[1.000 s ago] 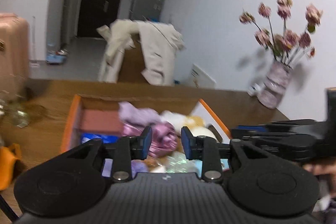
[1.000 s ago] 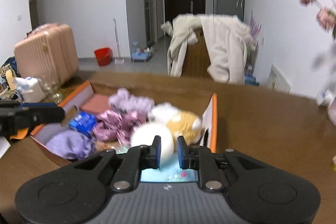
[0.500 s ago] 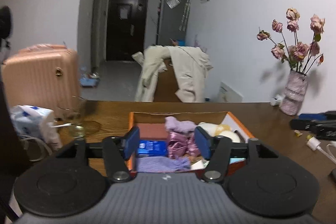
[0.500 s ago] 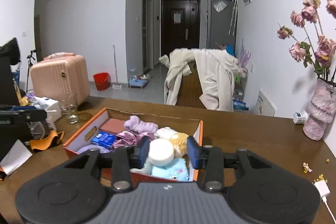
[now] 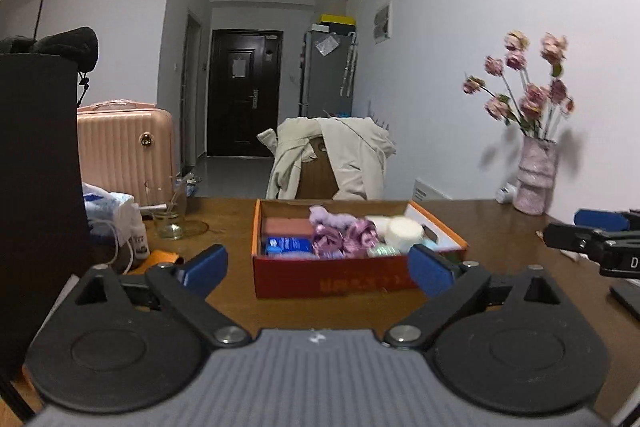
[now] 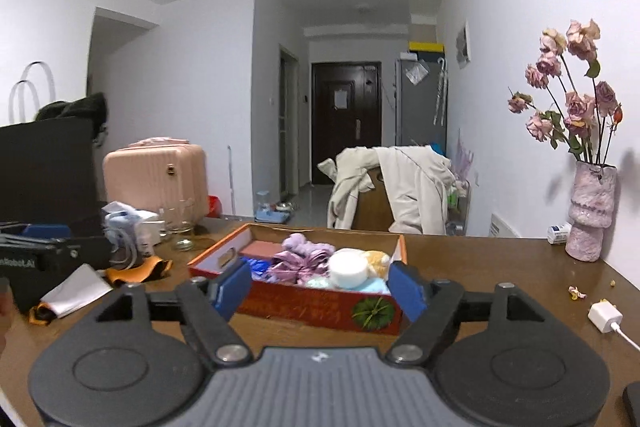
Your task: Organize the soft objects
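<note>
An orange cardboard box [image 5: 340, 279] stands on the wooden table. It holds a purple scrunchie [image 5: 326, 217], a pink satin piece [image 5: 362, 231], a white round plush [image 5: 404, 231] and a blue packet [image 5: 288, 245]. My left gripper [image 5: 318, 267] hangs short of the box's front wall; its jaws are opening, with nothing between them. In the right wrist view the box [image 6: 304, 303] lies ahead, with the white plush [image 6: 348, 267] beside a yellow plush [image 6: 378, 259]. My right gripper [image 6: 320, 285] is also back from it, jaws opening and empty.
A pink vase of dried roses [image 6: 592, 211] stands at the table's far right, with a white charger [image 6: 606, 315] nearer. On the left are a glass [image 5: 168, 219], a tissue pack [image 5: 108, 207], an orange cloth [image 6: 136, 269] and a tall black bag [image 5: 36, 187]. A coat-draped chair [image 5: 332, 163] stands behind the table.
Both grippers have drawn back from over the box, which now looks smaller and farther. Both pairs of jaws went from nearly shut to wide apart.
</note>
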The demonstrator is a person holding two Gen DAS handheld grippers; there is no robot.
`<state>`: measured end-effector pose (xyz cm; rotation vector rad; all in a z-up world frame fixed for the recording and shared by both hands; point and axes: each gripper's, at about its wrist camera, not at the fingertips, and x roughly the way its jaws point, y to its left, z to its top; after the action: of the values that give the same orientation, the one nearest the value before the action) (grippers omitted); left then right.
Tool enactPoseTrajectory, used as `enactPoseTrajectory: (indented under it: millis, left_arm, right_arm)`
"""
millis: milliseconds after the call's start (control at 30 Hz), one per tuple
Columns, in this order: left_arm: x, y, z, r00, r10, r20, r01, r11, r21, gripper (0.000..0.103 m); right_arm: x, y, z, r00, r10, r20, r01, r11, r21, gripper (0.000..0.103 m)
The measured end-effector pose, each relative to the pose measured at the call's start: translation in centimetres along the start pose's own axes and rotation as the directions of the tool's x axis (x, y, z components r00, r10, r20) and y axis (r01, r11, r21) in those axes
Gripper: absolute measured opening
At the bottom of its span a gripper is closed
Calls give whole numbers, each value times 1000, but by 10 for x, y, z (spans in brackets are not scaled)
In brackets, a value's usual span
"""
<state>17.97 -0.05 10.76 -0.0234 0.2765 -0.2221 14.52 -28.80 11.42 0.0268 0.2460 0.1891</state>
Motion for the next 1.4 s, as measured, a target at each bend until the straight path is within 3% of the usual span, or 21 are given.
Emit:
enactPoseTrajectory:
  millis: [333,567,767,1400]
  left_arm:
    - [-64,-9,-47,1000,18,19,-18,1000,-23,103]
    - [-98,-17,-75,998,58,34,-58,998,-5,103]
    - [-115,-25,-84,995,71,72,-72,997,19,103]
    - [-127,-31,-96,996,44,74,-47,998,38,103]
  right_arm:
    - [-70,43,-46,999,20,44,-19,1000,-23,85]
    - [-104,63,-80,998,-14,61,17,999,-42,89]
    - [-111,69,-95,998,-29,58,33,998,-57,89]
    - [-117,72,-103,999,-15,50,16,999,-29,89]
